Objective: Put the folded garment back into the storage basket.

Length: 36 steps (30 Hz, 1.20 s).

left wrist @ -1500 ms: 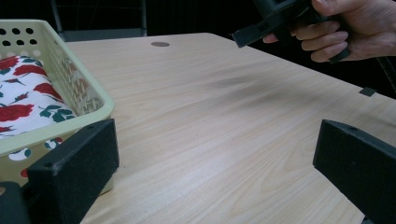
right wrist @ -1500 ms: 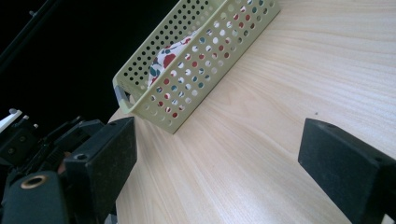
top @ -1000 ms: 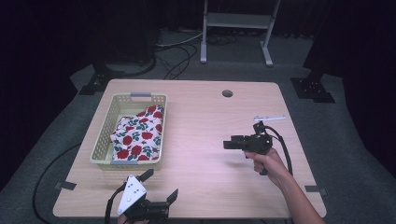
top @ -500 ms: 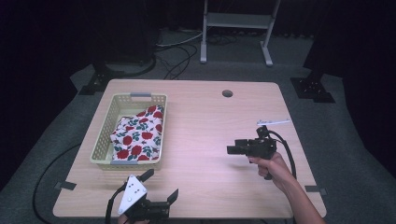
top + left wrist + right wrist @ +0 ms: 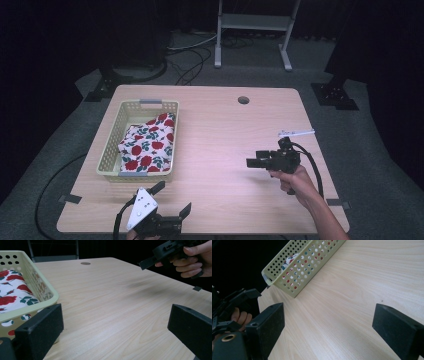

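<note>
1. Left gripper [image 5: 172,199] at the table's [image 5: 225,130] near edge, jaws wide, empty, just short of the basket's near end.
2. Right gripper [image 5: 254,162] held above the table's right side, jaws wide, empty.
3. Folded rose-print cloth [image 5: 149,142] lies inside the yellow perforated basket [image 5: 111,145], far left.
4. Likely step: cloth placed or about to be picked; next move calls for a reach into the basket.

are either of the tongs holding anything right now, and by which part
Nothing is held. The left tongs and the right tongs both stand open over bare table; the flowered cloth lies in the basket, untouched.
</note>
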Motion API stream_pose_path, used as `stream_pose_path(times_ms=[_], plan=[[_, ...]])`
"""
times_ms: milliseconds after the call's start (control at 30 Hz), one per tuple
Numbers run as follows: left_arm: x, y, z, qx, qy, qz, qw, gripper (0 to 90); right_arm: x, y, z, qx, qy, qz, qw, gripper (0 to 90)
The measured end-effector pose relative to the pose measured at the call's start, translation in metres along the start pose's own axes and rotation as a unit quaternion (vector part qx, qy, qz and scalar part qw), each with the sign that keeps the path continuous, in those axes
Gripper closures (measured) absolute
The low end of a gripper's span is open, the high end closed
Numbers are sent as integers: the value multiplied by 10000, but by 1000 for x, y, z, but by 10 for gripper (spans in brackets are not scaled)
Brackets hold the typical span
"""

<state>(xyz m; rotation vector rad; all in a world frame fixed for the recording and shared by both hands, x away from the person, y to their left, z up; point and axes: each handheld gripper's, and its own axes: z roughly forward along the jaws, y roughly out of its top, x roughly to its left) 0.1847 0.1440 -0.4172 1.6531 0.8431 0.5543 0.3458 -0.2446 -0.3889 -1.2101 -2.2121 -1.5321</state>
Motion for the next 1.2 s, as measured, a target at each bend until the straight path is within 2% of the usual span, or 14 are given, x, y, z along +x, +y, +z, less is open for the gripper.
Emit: stream_pose_path(times_ms=[133,300,400,467,567,633,700,1033,1133,1200], plan=[[1,0,0,6,9,-26,10000,0,-5,-7,-3,-254,113,266,9993,100],[0,0,0,-2,4,-30,10000,0,-6,-13,-5,-273,97,255,9993,100],[0,0,0,12,3,-26,10000,0,-8,-21,-8,-302,96,361,9988,100],[0,0,0,5,6,-30,10000,0,-7,-23,-8,-274,32,280,9992,100],[0,0,0,10,9,-28,10000,0,-8,-27,-8,-295,48,302,9991,100],[0,0,0,9,3,-21,10000,0,-8,-31,-9,-291,-37,296,9991,100],[0,0,0,12,14,-24,10000,0,-6,-35,-10,-172,-197,177,9995,100],[0,0,1,13,-2,-24,10000,0,-5,-54,-25,-445,-217,212,9985,101],[0,0,1,18,-6,-23,10000,0,-1,-61,-31,-498,-249,159,9983,100],[0,0,0,9,7,3,10000,0,6,-69,-37,-756,-110,167,9969,100]])
